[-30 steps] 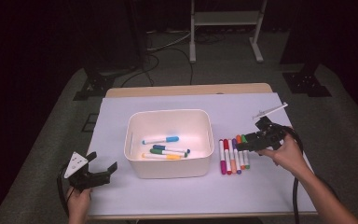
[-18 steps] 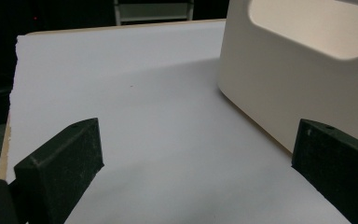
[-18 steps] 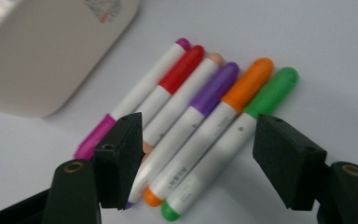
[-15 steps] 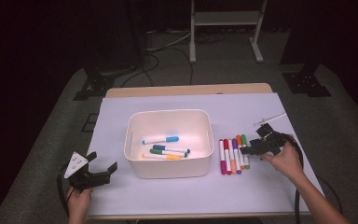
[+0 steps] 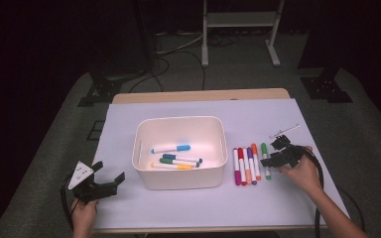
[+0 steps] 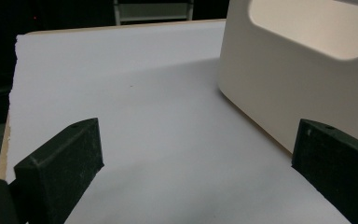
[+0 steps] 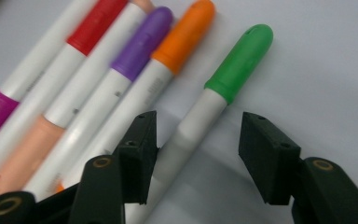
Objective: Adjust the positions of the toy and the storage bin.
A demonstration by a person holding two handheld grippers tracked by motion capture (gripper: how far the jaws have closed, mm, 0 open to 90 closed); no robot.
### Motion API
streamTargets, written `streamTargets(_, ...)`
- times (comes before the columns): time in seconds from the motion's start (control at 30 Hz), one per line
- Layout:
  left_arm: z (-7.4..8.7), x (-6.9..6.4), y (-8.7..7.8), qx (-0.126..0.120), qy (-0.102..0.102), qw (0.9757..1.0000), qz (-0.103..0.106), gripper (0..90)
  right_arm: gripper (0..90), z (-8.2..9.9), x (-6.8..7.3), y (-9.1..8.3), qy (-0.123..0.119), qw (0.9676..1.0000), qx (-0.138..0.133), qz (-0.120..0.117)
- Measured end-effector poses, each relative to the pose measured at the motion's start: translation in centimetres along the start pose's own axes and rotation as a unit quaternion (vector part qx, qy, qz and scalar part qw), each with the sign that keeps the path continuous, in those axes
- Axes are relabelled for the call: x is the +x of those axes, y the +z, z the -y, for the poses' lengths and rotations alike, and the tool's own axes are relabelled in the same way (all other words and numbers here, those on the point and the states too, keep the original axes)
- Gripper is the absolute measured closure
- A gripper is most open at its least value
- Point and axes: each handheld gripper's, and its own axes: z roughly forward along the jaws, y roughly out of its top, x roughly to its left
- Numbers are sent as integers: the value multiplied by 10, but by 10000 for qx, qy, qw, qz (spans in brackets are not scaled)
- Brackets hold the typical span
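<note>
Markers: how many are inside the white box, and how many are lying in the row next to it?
Markers in the white box: 4
Markers in the row beside it: 5
Total: 9

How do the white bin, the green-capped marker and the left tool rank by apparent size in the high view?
1. White bin, clearly largest.
2. Left tool.
3. Green-capped marker, smallest, partly under the right tool.

A white metal stand (image 5: 240,20) and cables (image 5: 178,54) occupy the floor beyond the table.
</note>
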Motion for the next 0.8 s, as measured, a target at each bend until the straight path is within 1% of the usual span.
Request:
streamTargets(0.07, 0, 0, 0, -1, -1, 10000, -2, 5, 501, 4, -3, -2, 46, 9999, -10, 117)
streamTargets(0.1, 0, 0, 0, 0, -2, 10000, -4, 6, 530, 6, -5, -3, 63, 9998, -27, 163)
streamTargets(0.13, 0, 0, 0, 2, -1, 10000, -4, 6, 567, 9, -7, -5, 103, 9996, -36, 258)
streamTargets(0.17, 0, 0, 0, 3, 0, 10000, -5, 6, 594, 10, -8, -6, 111, 9995, -50, 300)
streamTargets(0.2, 0, 0, 0, 2, -2, 10000, -5, 6, 654, 13, -9, -7, 124, 9991, -56, 409)
streamTargets(0.23, 0, 0, 0, 0, -1, 10000, -6, 6, 685, 14, -10, -8, 96, 9988, -74, 481)
streamTargets(0.27, 0, 0, 0, 0, -1, 10000, -6, 6, 685, 14, -10, -8, 96, 9988, -74, 481)
streamTargets(0.3, 0, 0, 0, 3, 1, 10000, -7, 6, 717, 16, -12, -8, 126, 9985, -109, 527)
streamTargets(0.33, 0, 0, 0, 0, -2, 10000, -7, 5, 738, 16, -13, -9, 161, 9984, -116, 526)
streamTargets(0.37, 0, 0, 0, 4, -1, 10000, -7, 6, 748, 17, -14, -9, 189, 9983, -111, 535)
streamTargets(0.5, 0, 0, 0, 3, -3, 10000, -5, 6, 757, 17, -15, -11, 201, 9986, -92, 482)
streamTargets(0.53, 0, 0, 0, 4, -8, 10000, -2, 6, 758, 18, -16, -11, 234, 9988, -70, 419)
streamTargets(0.67, 0, 0, 0, 5, -13, 10000, -1, 6, 759, 20, -16, -19, 304, 9993, -142, 168)
streamTargets(0.8, 0, 0, 0, -1, 0, 10000, -9, 6, 759, 20, -13, -31, 282, 9992, -282, -46)
